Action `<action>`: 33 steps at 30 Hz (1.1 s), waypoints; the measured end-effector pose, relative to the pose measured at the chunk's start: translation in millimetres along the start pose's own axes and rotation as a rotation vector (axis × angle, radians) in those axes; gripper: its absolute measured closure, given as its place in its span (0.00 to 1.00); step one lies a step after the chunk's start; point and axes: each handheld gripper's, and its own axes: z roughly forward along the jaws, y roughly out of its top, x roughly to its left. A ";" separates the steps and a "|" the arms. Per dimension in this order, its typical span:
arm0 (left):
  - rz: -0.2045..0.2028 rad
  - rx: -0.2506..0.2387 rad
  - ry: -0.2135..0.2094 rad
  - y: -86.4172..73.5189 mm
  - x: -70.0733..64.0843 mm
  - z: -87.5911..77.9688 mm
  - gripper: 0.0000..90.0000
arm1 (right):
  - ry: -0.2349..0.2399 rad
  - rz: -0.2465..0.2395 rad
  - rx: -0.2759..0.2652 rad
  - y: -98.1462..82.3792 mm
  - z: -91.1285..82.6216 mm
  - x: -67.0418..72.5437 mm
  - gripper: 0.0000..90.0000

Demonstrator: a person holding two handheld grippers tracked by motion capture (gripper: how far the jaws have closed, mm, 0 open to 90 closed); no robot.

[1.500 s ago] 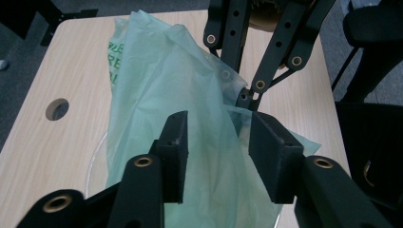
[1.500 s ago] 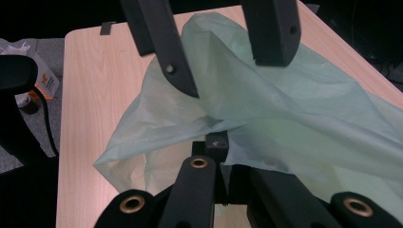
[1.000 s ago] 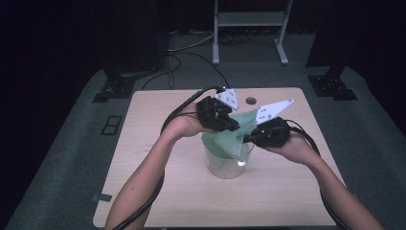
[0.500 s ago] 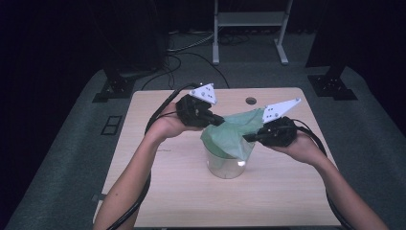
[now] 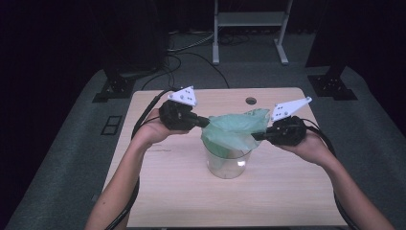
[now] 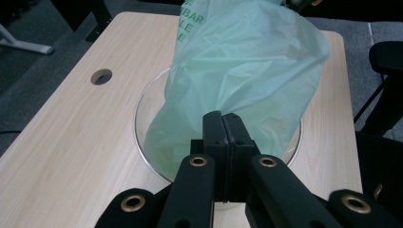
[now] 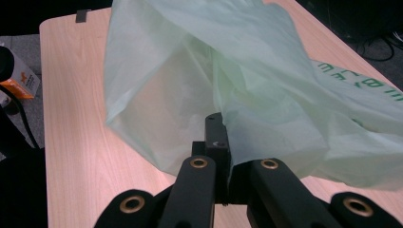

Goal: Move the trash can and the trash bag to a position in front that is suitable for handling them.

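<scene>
Dark room, light wood table (image 5: 172, 191) with a clear plastic tub (image 5: 229, 165) at its middle. Green plastic bag (image 5: 234, 132) hangs into the tub, its mouth stretched above the rim. Left gripper (image 5: 203, 121) is clamped tight on the bag's left edge, right gripper (image 5: 256, 136) likewise pinches the right edge, film caught between the closed jaws in both gripper views. Compared with a second ago, the hands now sit further apart, the left one out toward the table's left side, so the bag's mouth is wider. Likely lining the tub; next, pull the edges down over the rim.
</scene>
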 end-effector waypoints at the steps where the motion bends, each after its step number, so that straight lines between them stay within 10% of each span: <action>1: -0.002 -0.001 0.000 -1.7 0.0 -0.4 1.00 | -0.003 -0.001 0.002 -0.4 -1.0 -0.3 1.00; 16: -0.088 -0.045 -0.014 -46.3 -2.9 -5.5 1.00 | -0.011 0.008 0.033 -12.0 -13.6 -0.5 1.00; 33: -0.192 -0.070 -0.047 -96.9 -8.8 -4.8 1.00 | 0.133 -0.060 0.155 -32.2 -12.1 20.6 1.00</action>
